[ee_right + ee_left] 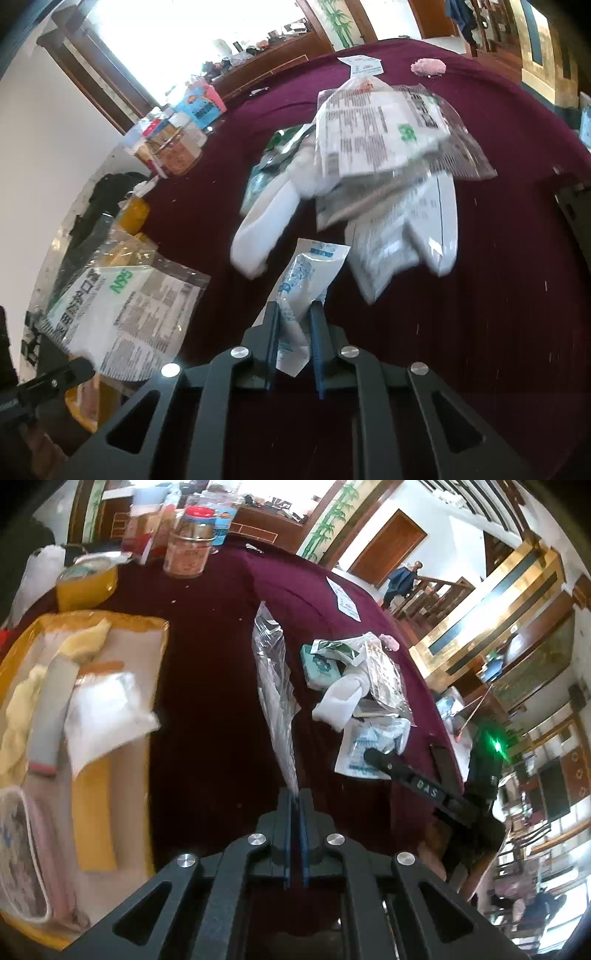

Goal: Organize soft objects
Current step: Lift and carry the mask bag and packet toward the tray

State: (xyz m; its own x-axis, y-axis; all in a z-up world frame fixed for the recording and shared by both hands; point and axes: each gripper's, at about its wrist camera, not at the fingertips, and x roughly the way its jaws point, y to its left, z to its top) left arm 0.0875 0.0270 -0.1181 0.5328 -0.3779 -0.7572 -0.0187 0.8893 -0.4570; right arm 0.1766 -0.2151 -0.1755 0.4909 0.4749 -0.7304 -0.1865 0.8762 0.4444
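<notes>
My left gripper (295,794) is shut on the edge of a clear plastic mask packet (273,672), held edge-on above the maroon tablecloth (207,686). The same packet, an N95 mask pack (122,314), shows at the lower left of the right wrist view. My right gripper (295,306) is shut on a small white-and-blue sachet (306,280). A pile of soft items lies beyond it: mask packets (384,136), a white sock (262,229), a teal pack (319,666). A yellow tray (92,775) at left holds white and yellow soft items.
Jars and food containers (188,542) stand at the table's far side, with a yellow bowl (86,583). A pink fluffy ball (428,66) and a paper card (364,64) lie far off. A patterned pouch (18,853) sits in the tray's near corner.
</notes>
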